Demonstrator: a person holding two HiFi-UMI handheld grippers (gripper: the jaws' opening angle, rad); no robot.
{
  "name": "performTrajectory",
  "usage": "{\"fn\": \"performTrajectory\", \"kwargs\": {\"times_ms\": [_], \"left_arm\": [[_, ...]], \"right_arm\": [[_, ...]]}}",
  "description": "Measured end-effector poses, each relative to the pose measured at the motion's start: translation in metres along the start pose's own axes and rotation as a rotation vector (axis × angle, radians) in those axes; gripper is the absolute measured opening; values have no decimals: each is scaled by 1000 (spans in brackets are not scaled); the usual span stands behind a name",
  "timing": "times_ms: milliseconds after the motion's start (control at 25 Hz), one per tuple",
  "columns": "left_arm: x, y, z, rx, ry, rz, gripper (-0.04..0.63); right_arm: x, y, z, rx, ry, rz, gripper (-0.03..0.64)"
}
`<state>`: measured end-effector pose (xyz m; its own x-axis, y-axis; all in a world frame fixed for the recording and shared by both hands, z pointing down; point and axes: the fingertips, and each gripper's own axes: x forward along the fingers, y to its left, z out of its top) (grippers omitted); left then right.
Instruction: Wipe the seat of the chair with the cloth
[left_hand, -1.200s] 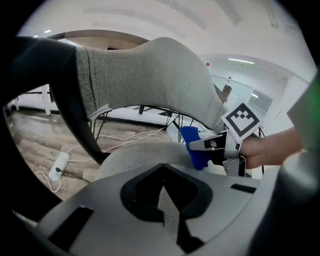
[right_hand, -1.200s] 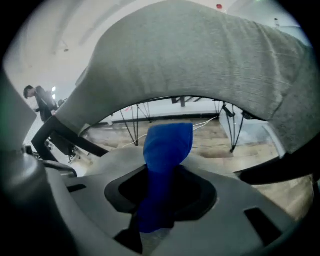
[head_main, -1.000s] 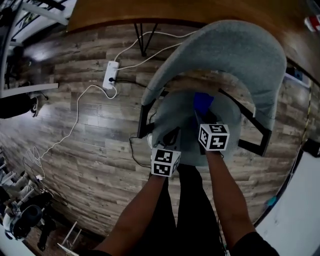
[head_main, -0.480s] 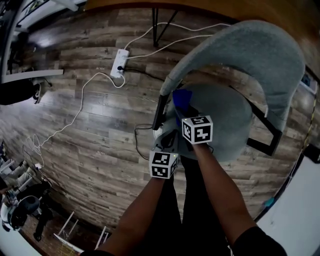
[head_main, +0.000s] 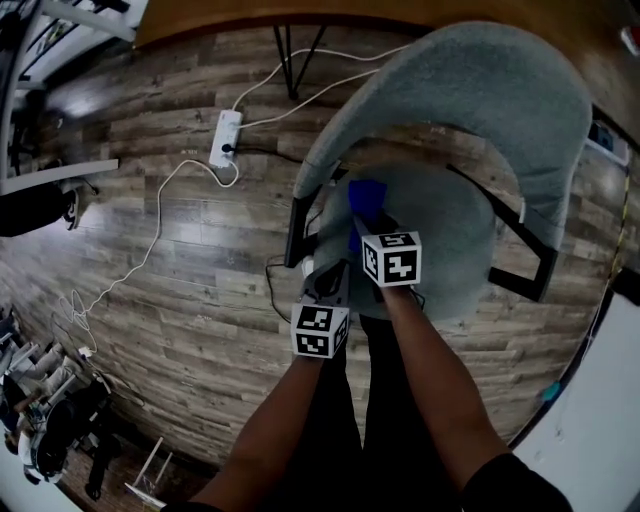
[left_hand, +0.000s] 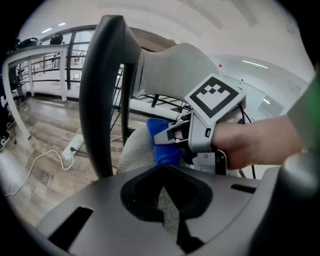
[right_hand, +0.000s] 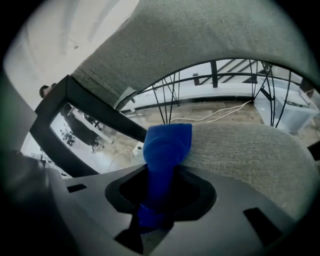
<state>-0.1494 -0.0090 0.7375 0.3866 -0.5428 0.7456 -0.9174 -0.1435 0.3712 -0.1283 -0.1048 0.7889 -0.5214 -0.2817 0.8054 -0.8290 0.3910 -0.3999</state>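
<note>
My right tongs (right_hand: 156, 210) are clamping the blue cloth (right_hand: 167, 145) against the chair seat (right_hand: 240, 150); my left tongs (left_hand: 167, 220) are resting closed, empty.

Your left gripper (head_main: 331, 284) and right gripper (head_main: 366, 222) are grey plastic, each topped by a white cube (head_main: 320, 331) printed with black square markers. Black cables (left_hand: 243, 111) trail behind the right one's cube. You wear dark trousers (head_main: 375, 400) and dark short sleeves (head_main: 505, 485).
</note>
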Motion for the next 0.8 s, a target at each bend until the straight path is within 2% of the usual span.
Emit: {"fn": "performTrajectory", "kwargs": {"times_ms": [200,560,800], "left_arm": [[13,-9,13,40,3,-14,-2],[43,-40,50,114,-16,-75,-2],[59,-59,60,151,-11,-96,-2]], "right_arm": [[-15,-27,-6,41,-16,-27,135],[-55,-85,-25,120,-33,-117,135],[-79,-125,-37,179,-39,-185,135]]}}
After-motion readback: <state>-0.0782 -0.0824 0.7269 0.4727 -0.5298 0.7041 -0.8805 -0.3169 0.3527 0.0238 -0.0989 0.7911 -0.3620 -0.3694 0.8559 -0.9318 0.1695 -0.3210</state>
